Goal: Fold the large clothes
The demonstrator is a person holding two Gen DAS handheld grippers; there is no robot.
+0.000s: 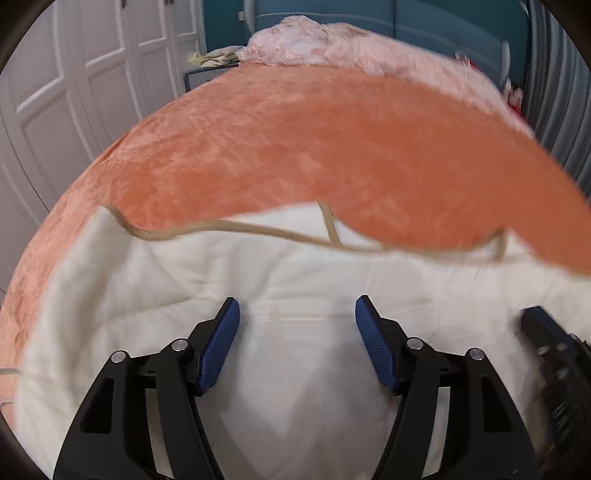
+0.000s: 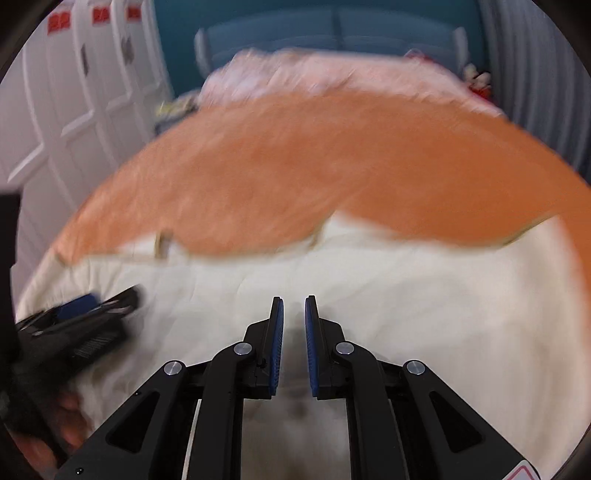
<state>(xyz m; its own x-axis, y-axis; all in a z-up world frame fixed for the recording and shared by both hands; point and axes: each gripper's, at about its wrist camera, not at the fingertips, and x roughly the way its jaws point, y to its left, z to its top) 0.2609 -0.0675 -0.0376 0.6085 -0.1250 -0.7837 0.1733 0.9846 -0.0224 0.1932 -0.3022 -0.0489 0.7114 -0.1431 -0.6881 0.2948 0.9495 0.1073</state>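
A large cream-white garment [image 1: 295, 302] with tan trim [image 1: 258, 230] lies spread over an orange plush blanket [image 1: 314, 147] on a bed. My left gripper [image 1: 297, 314] is open just above the white cloth, nothing between its blue pads. My right gripper [image 2: 294, 314] hovers over the same garment [image 2: 406, 295] with its jaws nearly together, a narrow gap left and no cloth seen between them. The right gripper shows blurred at the right edge of the left wrist view [image 1: 554, 354]. The left gripper shows blurred at the left of the right wrist view [image 2: 85, 317].
A pale pink fluffy blanket [image 1: 332, 40] is heaped at the far end of the bed. White panelled wardrobe doors [image 1: 74, 74] stand to the left. A teal wall [image 1: 424, 22] is behind, and grey curtains [image 1: 554, 92] hang at the right.
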